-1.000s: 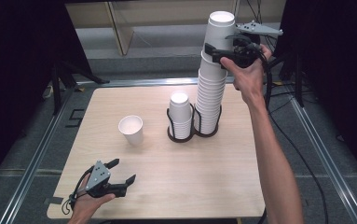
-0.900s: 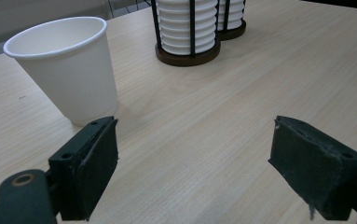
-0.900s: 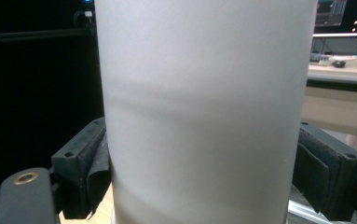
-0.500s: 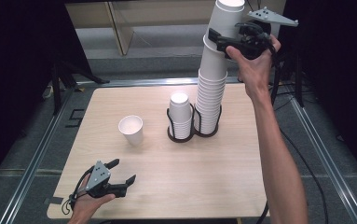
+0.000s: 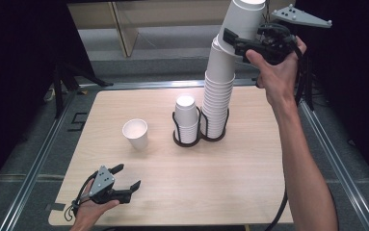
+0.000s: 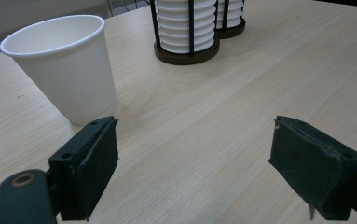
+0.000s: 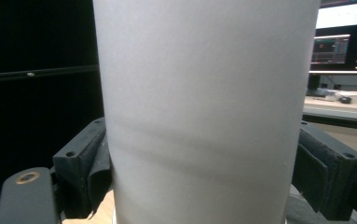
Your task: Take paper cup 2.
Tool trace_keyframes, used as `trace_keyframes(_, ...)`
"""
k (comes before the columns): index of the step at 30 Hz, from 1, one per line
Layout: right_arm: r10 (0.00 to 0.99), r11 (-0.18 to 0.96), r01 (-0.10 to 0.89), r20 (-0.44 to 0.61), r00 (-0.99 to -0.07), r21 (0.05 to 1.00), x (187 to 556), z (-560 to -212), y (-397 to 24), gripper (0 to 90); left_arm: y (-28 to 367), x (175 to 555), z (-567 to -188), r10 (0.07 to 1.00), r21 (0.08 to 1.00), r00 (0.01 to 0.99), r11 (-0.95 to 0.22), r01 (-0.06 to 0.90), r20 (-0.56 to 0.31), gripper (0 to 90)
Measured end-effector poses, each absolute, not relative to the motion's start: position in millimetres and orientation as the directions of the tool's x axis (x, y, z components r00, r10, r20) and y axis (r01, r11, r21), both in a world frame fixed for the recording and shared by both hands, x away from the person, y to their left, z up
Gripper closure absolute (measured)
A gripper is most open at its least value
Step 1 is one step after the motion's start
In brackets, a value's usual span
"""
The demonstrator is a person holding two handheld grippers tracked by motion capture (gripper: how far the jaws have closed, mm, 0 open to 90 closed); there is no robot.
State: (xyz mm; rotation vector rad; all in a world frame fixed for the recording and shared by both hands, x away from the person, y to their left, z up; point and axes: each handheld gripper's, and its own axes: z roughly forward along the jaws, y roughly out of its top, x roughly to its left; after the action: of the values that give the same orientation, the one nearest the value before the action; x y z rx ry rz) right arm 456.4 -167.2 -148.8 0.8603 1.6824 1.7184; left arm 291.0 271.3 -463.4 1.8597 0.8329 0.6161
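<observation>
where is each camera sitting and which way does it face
High view: above the person's side of the table, facing forward and down; both forearms show, left gripper low, right gripper lifting the top cup off the tall stack.
Left gripper view: rides the left gripper, facing low across the table at the single cup and cup holder; its open jaws show.
Right gripper view: rides the right gripper, facing level at the top cup clamped between its jaws.
Shared: the high and left gripper views both show the single cup and cup holder.
</observation>
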Motion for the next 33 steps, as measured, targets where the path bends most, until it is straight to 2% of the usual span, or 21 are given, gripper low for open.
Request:
trace_keyframes(9,0.74,-0.002,0.042,0.03,-0.672,0.999,415.5,-180.1,-174.1,16.5,269.7,292.0,-464.2,0.767,0.916,0.64,-0.291,0.277,0.05,14.7)
trace_keyframes(18,0.683,0.02,0.08,0.045,-0.729,0.997,375.4,-227.8,-168.2,16.5,267.3,291.8,-464.3,0.768,0.918,0.639,-0.287,0.274,0.049,14.8)
trace_keyframes(25,0.637,0.056,0.129,0.064,-0.768,0.99,368.2,-284.1,-145.2,16.6,263.2,291.2,-464.7,0.765,0.923,0.642,-0.281,0.261,0.052,14.7)
trace_keyframes(26,0.629,0.049,0.173,0.104,-0.771,0.984,366.5,-290.1,-141.6,16.6,263.3,291.2,-464.4,0.763,0.922,0.644,-0.288,0.257,0.059,14.7)
trace_keyframes(27,0.623,0.061,0.143,0.074,-0.778,0.988,369.3,-298.3,-138.7,16.6,262.0,291.6,-465.0,0.762,0.928,0.645,-0.278,0.248,0.056,14.7)
trace_keyframes(31,0.578,0.048,0.194,0.131,-0.806,0.98,371.0,-324.4,-124.4,16.7,260.2,290.7,-463.8,0.763,0.932,0.644,-0.275,0.237,0.061,14.7)
trace_keyframes(33,0.572,0.052,0.188,0.125,-0.811,0.981,372.2,-334.1,-117.9,16.7,259.3,291.5,-464.0,0.761,0.939,0.646,-0.259,0.225,0.055,14.7)
